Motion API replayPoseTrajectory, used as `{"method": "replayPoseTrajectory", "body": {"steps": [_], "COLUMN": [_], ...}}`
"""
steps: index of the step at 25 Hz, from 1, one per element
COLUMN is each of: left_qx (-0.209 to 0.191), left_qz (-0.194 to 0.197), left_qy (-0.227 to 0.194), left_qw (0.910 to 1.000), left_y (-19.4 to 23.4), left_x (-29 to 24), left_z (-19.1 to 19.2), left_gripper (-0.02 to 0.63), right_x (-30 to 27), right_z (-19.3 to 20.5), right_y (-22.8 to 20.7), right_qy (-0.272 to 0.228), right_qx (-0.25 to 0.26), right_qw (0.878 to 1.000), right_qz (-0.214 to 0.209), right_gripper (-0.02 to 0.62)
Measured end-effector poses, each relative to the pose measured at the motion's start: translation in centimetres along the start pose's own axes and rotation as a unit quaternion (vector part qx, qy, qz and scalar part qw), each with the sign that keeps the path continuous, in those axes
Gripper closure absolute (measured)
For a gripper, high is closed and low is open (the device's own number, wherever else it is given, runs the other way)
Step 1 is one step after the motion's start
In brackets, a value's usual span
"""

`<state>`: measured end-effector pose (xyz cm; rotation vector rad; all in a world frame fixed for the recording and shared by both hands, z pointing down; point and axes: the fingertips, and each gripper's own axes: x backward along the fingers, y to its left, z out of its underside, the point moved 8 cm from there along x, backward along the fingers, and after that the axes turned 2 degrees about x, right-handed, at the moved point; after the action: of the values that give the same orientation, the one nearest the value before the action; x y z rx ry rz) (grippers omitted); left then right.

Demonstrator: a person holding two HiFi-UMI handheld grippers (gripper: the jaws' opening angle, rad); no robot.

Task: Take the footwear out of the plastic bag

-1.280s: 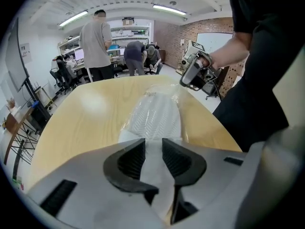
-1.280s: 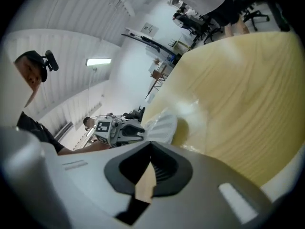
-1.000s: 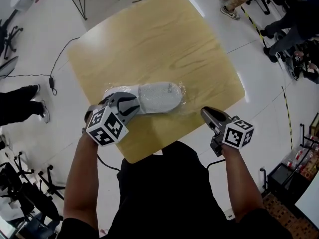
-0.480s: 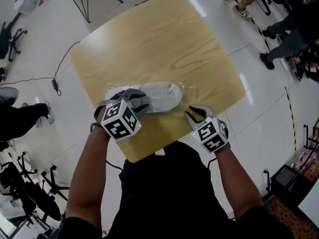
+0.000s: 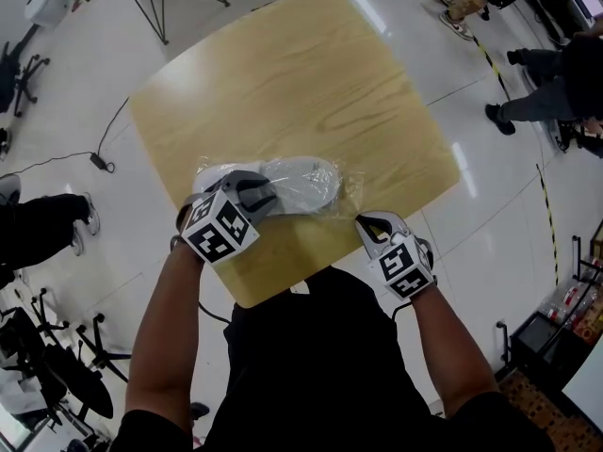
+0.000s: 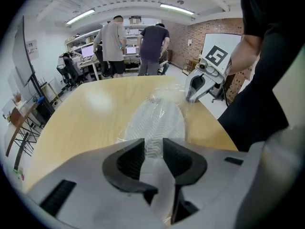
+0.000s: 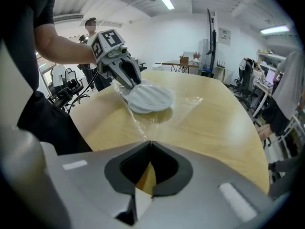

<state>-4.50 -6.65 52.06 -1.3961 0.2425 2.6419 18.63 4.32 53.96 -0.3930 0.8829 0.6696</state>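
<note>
Right gripper [image 5: 364, 222]: moved inward; just clamped onto film of clear plastic bag [image 5: 350, 192].
Left gripper [image 5: 252, 195]: just closed round heel of white ribbed-soled shoe [image 5: 303, 181].
Bag: likely needed a taut hold and a slow pull.

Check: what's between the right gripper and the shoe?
Only clear film of the plastic bag, running from the shut right gripper to the shoe, over bare table. The right gripper view shows it.

Open tabletop [image 5: 301, 73] lies beyond the bagged shoe [image 5: 300, 181] — the sole obstacle, near the front edge.
</note>
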Motion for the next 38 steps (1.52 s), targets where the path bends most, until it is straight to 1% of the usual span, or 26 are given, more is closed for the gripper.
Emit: {"method": "replayPoseTrajectory", "body": {"steps": [7,8,11,12,13,14,16,19,21,24,26,27,28,29,30,31,32,33,34,35,38], "left_qx": [0.006,0.005,0.001,-0.002,-0.004,-0.005,-0.006,-0.009,-0.009,-0.010,-0.013,-0.016,-0.020,-0.023,-0.025,-0.027,-0.029,-0.032,-0.036,-0.039,-0.044], "left_qz": [-0.004,-0.005,-0.005,-0.005,-0.006,-0.007,-0.009,-0.014,-0.016,-0.020,-0.022,-0.025,-0.029,-0.033,-0.037,-0.040,-0.044,-0.047,-0.050,-0.053,-0.059], "left_qy": [-0.004,-0.004,-0.004,-0.004,-0.004,-0.004,-0.003,-0.005,-0.008,-0.010,-0.010,-0.010,-0.011,-0.013,-0.016,-0.019,-0.020,-0.019,-0.017,-0.015,-0.012], "left_qw": [1.0000,1.0000,1.0000,1.0000,1.0000,1.0000,0.9999,0.9999,0.9998,0.9997,0.9996,0.9995,0.9993,0.9991,0.9989,0.9986,0.9984,0.9982,0.9980,0.9977,0.9972], "left_y": [-0.2,-0.3,-0.5,-0.5,-0.5,-0.5,-0.6,-0.6,-0.5,-0.4,-0.4,-0.5,-0.6,-0.8,-0.9,-1.0,-1.2,-1.3,-1.5,-1.6,-1.8], "left_x": [0.1,0.1,0.1,0.0,0.1,0.1,0.3,0.6,0.9,1.1,1.4,1.5,1.7,1.8,1.9,1.9,2.0,2.1,2.1,2.2,2.5], "left_z": [-0.1,-0.2,-0.3,-0.3,-0.3,-0.2,-0.2,-0.2,-0.3,-0.5,-0.6,-0.6,-0.7,-0.9,-1.1,-1.3,-1.4,-1.4,-1.4,-1.4,-1.4], "left_gripper": [0.482,0.483,0.483,0.485,0.485,0.485,0.486,0.494,0.497,0.500,0.501,0.503,0.508,0.516,0.526,0.535,0.542,0.549,0.552,0.552,0.554], "right_x": [0.3,0.4,0.9,1.2,1.5,2.0,3.1,4.4,4.4,2.7,1.0,0.2,-0.5,-0.9,-1.3,-1.7,-2.0,-2.3,-2.6,-2.8,-3.1], "right_z": [0.0,0.0,0.4,0.6,0.7,0.8,0.7,-0.5,-2.2,-4.7,-5.6,-5.8,-5.8,-5.7,-5.5,-5.2,-5.0,-4.9,-4.8,-4.8,-5.0], "right_y": [-0.2,-0.2,-0.5,-0.8,-1.1,-1.5,-2.4,-4.1,-4.7,-4.7,-4.3,-4.2,-4.3,-4.4,-4.7,-4.8,-4.9,-4.9,-4.9,-4.8,-4.9], "right_qy": [-0.007,-0.012,-0.036,-0.040,-0.040,-0.038,-0.039,-0.050,-0.066,-0.078,-0.071,-0.070,-0.075,-0.085,-0.096,-0.105,-0.110,-0.113,-0.114,-0.114,-0.114], "right_qx": [0.000,-0.004,-0.039,-0.046,-0.048,-0.045,-0.033,-0.016,-0.014,-0.028,-0.069,-0.106,-0.153,-0.206,-0.258,-0.303,-0.338,-0.362,-0.376,-0.384,-0.394], "right_qw": [1.000,1.000,0.998,0.998,0.998,0.998,0.998,0.999,0.998,0.996,0.994,0.991,0.983,0.972,0.957,0.941,0.927,0.917,0.911,0.907,0.902], "right_qz": [-0.008,-0.008,-0.018,-0.019,-0.021,-0.023,-0.020,0.006,0.011,-0.007,-0.034,-0.050,-0.064,-0.079,-0.093,-0.106,-0.116,-0.122,-0.125,-0.128,-0.137], "right_gripper": [0.595,0.595,0.592,0.577,0.525,0.492,0.489,0.489,0.491,0.491,0.491,0.490,0.491,0.491,0.489,0.486,0.475,0.468,0.462,0.454,0.437]}}
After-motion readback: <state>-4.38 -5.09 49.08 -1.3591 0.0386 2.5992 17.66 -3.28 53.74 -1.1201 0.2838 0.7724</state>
